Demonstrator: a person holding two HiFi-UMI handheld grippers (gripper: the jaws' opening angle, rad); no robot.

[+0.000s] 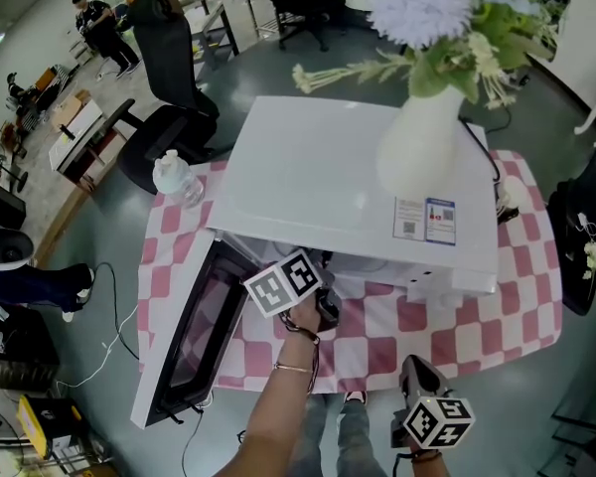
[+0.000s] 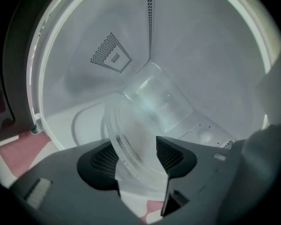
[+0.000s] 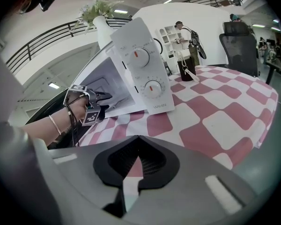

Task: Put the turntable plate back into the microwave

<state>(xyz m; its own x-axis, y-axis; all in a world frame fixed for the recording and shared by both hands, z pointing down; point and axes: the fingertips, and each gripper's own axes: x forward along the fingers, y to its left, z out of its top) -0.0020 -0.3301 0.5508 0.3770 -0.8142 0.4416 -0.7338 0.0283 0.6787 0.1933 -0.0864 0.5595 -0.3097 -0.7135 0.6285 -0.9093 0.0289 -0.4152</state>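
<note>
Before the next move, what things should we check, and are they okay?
1. The microwave door is open wide: ok.
2. The turntable plate is inside the microwave: ok.
3. The plate lies flat on its seat: cannot tell; it looks tilted in the left gripper view.
4. The left tool has its jaws apart around the plate's rim: ok.
5. The right tool is shut, empty and away from the door: ok.
6. The vase stands upright on top of the microwave: ok.
</note>
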